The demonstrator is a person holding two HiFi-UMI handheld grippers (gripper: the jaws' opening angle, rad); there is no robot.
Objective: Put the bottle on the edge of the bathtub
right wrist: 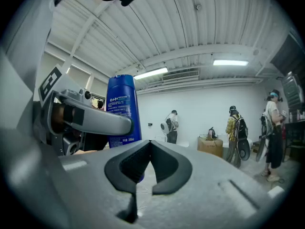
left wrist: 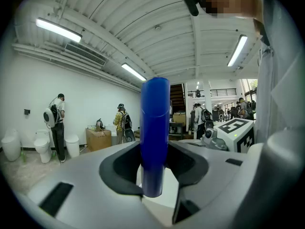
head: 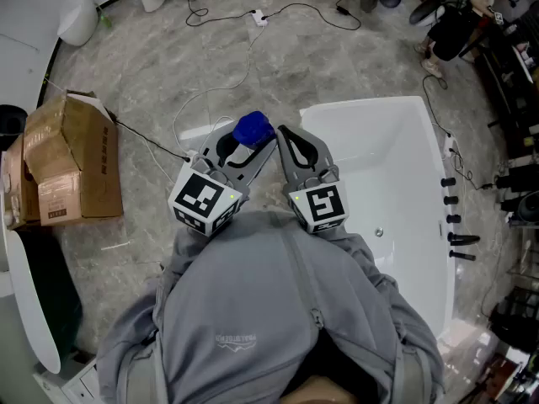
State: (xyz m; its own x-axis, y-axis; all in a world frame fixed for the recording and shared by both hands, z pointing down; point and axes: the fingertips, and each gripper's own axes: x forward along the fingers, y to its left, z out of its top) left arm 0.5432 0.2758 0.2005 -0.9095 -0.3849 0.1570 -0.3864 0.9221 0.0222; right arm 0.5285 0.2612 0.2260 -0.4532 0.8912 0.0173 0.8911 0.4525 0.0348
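- Left gripper (left wrist: pixel 152 178) clamps the upright blue bottle (left wrist: pixel 155 128) in mid-air, just left of the white bathtub (head: pixel 370 105).
- Right gripper (right wrist: pixel 151 147) sits alongside, jaws together, empty.
- Advisable: carry it right, keep it upright, and seat the base flat on the rim before releasing.

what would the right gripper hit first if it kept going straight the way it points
Probably the bottle in the left gripper: it stands close ahead, just left of the right gripper's shut tips. Depth is unclear, so it might slip past it into open room.
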